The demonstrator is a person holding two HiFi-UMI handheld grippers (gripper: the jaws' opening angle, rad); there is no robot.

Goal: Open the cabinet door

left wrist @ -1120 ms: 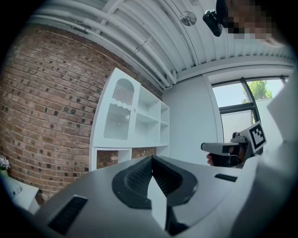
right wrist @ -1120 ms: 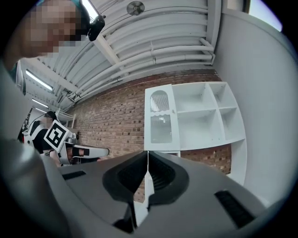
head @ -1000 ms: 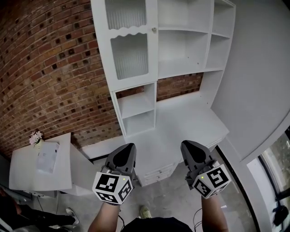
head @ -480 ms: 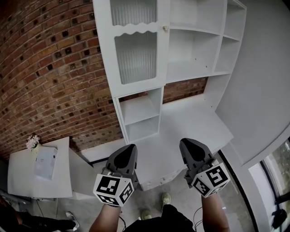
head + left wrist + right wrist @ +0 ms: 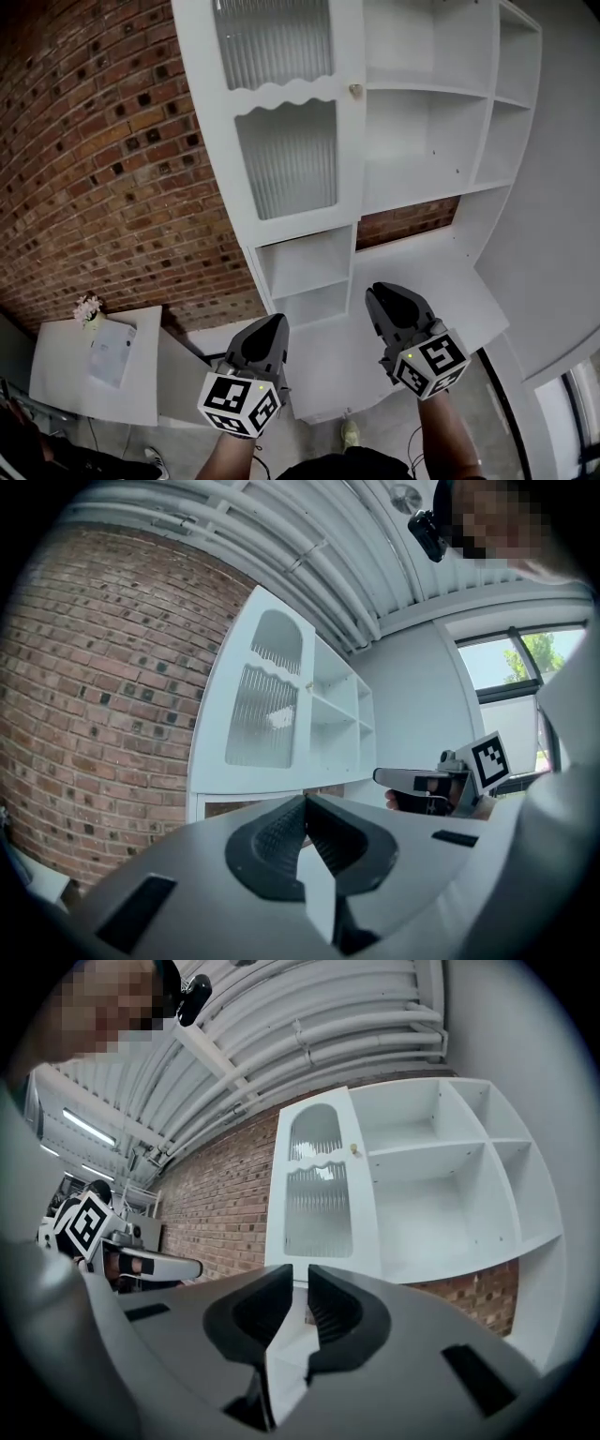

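I am looking at a home-style room set inside an industrial hall: a brick wall (image 5: 94,169) backs a white shelf unit (image 5: 441,122) with a ribbed-glass door (image 5: 286,159), beside a small white table (image 5: 56,375) bearing flowers (image 5: 88,307). Overhead I see a corrugated metal ceiling (image 5: 281,997) with pipes (image 5: 356,1040) and strip lights (image 5: 86,1127).

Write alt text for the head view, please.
The left gripper and right gripper point at a white cabinet whose ribbed-glass door is closed, knob at its right edge. The right gripper's jaws, empty, have just been opening slightly.
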